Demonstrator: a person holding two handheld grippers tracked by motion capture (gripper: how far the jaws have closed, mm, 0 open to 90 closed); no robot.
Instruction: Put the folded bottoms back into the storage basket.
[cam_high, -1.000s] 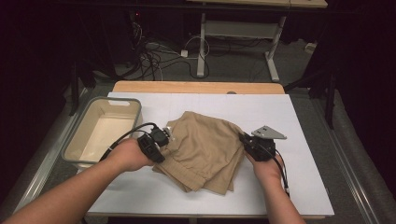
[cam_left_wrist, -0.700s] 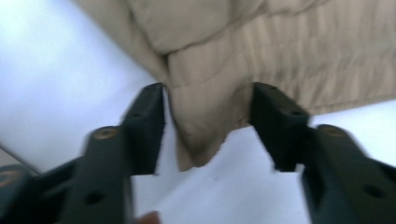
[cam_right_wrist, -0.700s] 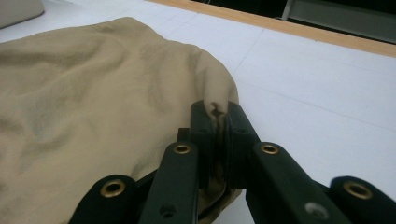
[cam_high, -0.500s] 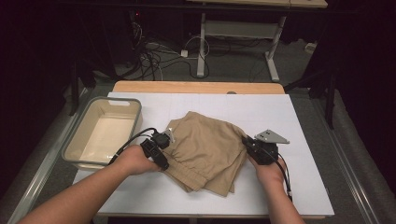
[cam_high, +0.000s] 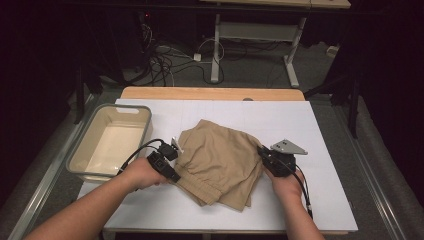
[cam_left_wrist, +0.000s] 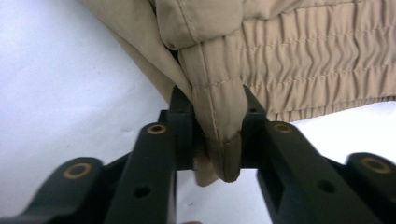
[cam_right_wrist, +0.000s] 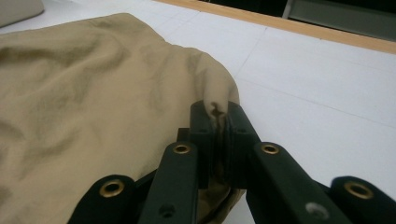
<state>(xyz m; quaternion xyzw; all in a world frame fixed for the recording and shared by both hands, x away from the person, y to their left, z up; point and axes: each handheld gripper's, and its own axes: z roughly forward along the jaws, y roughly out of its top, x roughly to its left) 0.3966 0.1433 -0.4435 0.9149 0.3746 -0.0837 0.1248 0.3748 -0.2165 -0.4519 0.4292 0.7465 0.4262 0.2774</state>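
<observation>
Both grippers clamp the tan shorts (cam_high: 220, 165) mid-desk, left gripper (cam_left_wrist: 217, 140) w/ jaws just re-closed on waistband fold, right gripper (cam_right_wrist: 218, 135) pinching edge; lift evenly, keep fabric taut.

The white tabletop (cam_high: 320, 125) sits under bright light, with a strip of pale wood (cam_high: 212, 93) along its far edge and metal rails (cam_high: 380, 185) down both sides, while the room around it lies in deep shadow. Beyond it, on the grey floor (cam_high: 260, 67), a tangle of dark and white cables (cam_high: 170, 60) sprawls beside the light metal legs of another table (cam_high: 255, 35) at the back.
</observation>
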